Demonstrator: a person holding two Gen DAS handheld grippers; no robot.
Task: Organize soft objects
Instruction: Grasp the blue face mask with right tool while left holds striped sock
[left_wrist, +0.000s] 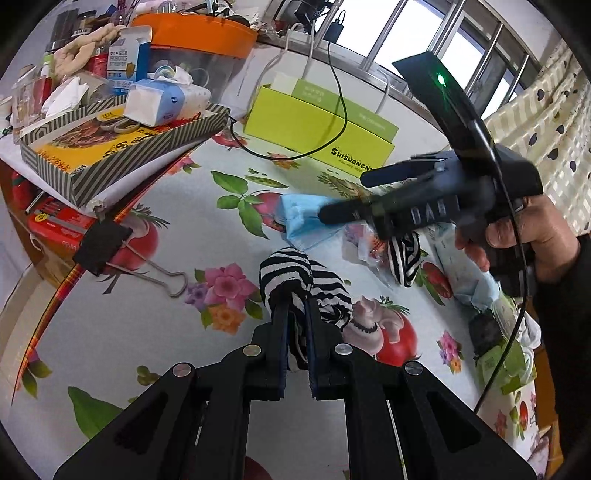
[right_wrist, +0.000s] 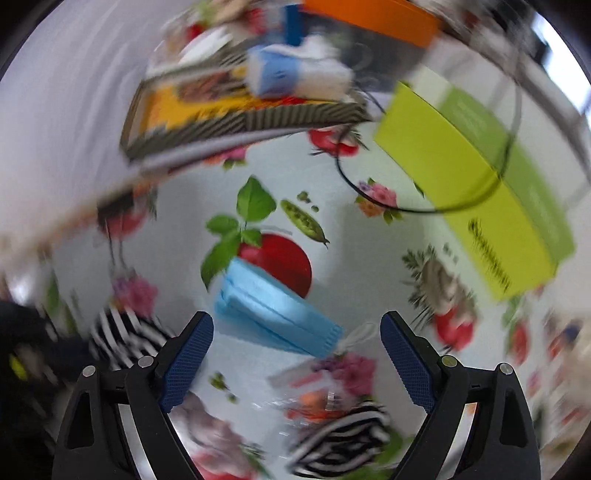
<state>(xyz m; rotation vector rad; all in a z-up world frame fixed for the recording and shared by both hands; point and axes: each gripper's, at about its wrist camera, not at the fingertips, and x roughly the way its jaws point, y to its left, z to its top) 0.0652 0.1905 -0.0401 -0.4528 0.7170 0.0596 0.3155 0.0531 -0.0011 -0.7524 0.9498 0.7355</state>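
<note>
A knitted striped sock is pinched by the left gripper. The right gripper is spread over a pleated mask, nothing held. Much of the right wrist view is blurred.

Left gripper clamped, right gripper spread wide, tilted downward
</note>
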